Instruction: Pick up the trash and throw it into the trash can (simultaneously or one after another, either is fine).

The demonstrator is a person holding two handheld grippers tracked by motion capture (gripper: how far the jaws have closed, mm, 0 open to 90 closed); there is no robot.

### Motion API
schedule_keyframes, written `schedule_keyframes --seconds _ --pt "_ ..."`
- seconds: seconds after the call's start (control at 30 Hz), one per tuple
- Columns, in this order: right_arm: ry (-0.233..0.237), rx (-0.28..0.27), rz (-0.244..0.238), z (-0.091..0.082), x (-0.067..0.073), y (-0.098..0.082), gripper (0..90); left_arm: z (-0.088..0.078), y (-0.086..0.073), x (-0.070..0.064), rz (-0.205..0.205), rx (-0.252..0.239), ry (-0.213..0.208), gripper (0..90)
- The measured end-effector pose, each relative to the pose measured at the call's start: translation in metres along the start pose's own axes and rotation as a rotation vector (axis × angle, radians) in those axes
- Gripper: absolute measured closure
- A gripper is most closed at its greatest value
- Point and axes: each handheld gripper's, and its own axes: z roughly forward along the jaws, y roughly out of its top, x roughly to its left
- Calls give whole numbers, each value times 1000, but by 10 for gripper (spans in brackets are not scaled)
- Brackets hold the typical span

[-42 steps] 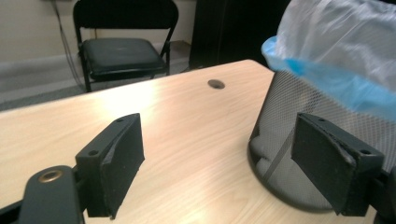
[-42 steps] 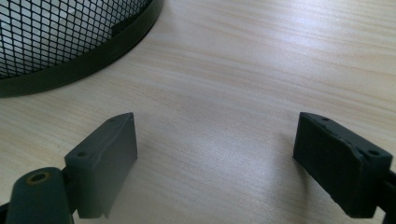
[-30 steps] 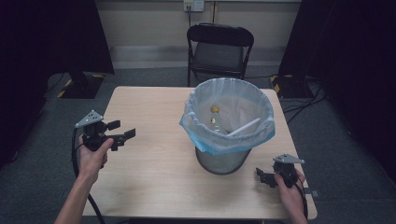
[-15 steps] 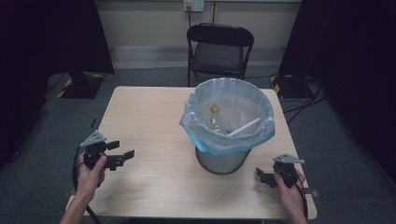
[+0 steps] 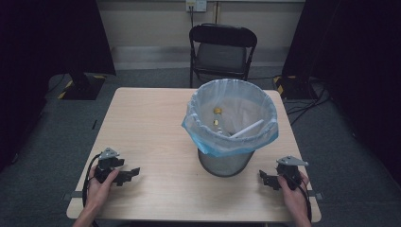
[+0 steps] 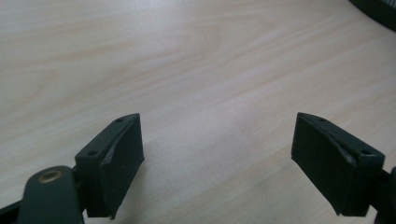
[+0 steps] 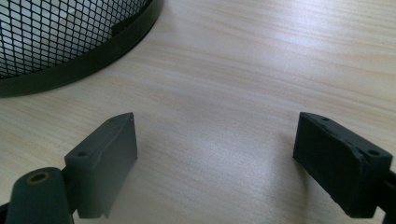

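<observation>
Left gripper [image 5: 131, 175] sits low on the table [image 5: 146, 123], jaws spread wide with nothing in them. The bin [image 5: 230, 124] is between the two, closer to the right gripper [image 5: 263, 178], which is wide open and empty too.

The table [image 5: 151, 123] under me is pale wood-grain laminate — smooth, with a soft sheen where light falls. My left gripper [image 6: 219, 158] has matt black plastic jaws, faintly textured, and a brass-coloured insert shows near one base. My right gripper [image 7: 217, 163] looks the same: dull black plastic, edges slightly worn. Beside it stands a wastebasket [image 7: 56, 42] of black metal mesh with a smooth, semi-gloss base band. Its liner bag [image 5: 231, 137] is thin translucent blue plastic — crinkled and glossy. The folding chair [image 5: 222, 49] has a dark, padded-looking seat.
</observation>
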Motion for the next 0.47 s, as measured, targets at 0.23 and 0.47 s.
schedule_keyframes --seconds 0.23,0.47 --pt "1 0 1 0 0 0 126 10 -8 -8 91 -22 72 151" --pt "2 1 0 0 0 0 126 13 -8 -10 116 -22 90 117"
